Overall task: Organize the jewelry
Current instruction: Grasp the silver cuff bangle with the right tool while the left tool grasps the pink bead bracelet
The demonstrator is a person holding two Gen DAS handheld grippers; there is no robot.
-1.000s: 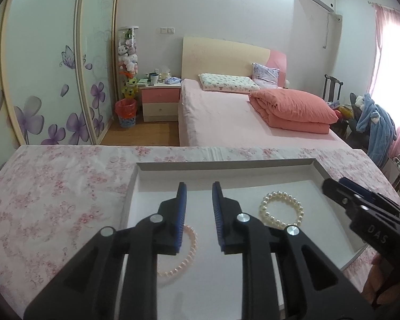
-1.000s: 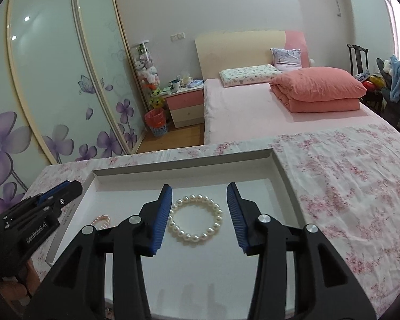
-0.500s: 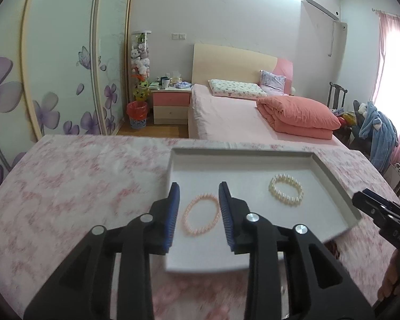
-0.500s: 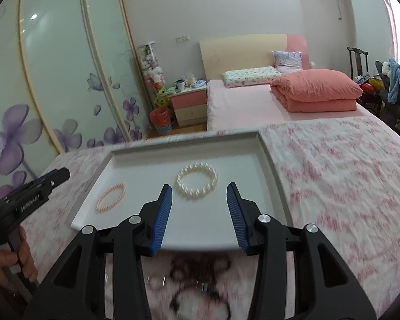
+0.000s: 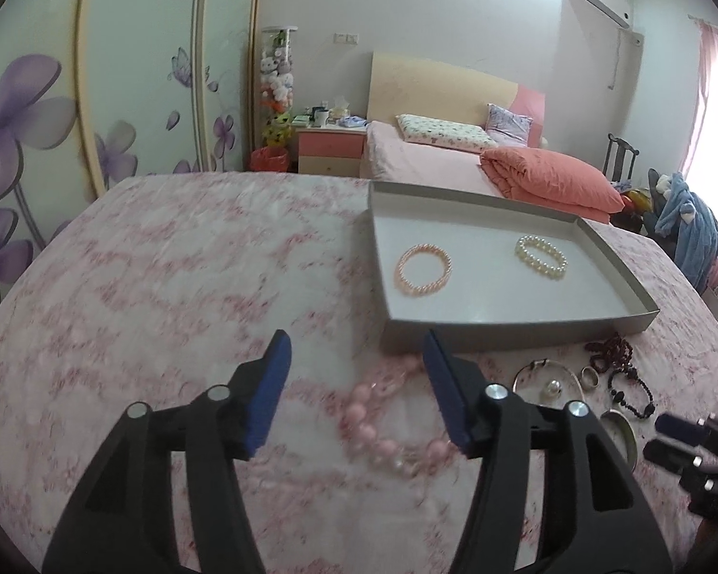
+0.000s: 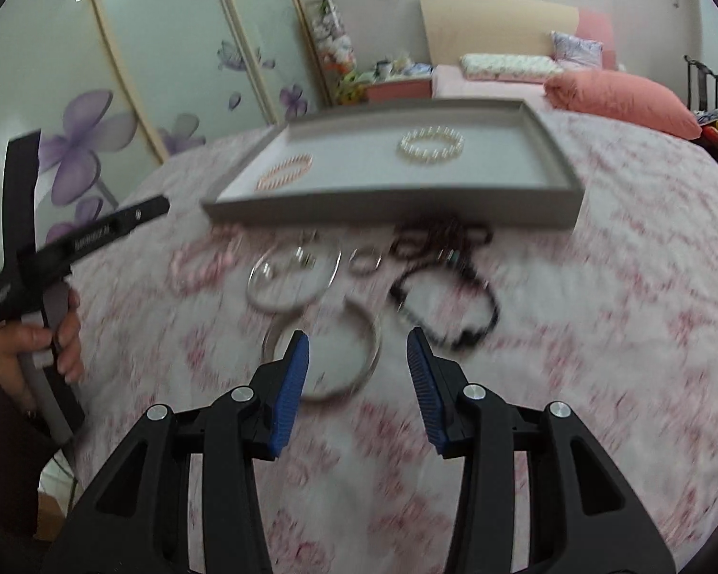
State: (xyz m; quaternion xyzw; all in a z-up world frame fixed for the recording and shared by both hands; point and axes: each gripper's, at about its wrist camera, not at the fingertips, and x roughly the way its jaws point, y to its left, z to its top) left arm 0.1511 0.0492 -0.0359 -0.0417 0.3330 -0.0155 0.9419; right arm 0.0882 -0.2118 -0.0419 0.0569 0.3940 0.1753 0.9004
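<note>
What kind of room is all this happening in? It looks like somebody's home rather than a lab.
Most likely a home bedroom. Behind the work surface stands a made bed with pillows and a folded coral quilt, a small nightstand beside it, and a wardrobe with flower-printed sliding doors along the wall.

Bare floral cloth (image 5: 177,287) left of tray (image 5: 521,335) (jewelry (image 6: 311,282) crowding its front).

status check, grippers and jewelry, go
Left gripper open, empty, over pink bead necklace. Right gripper open, empty, over silver bangle. Two bracelets in tray; rest loose on cloth. Nothing blocking.
</note>
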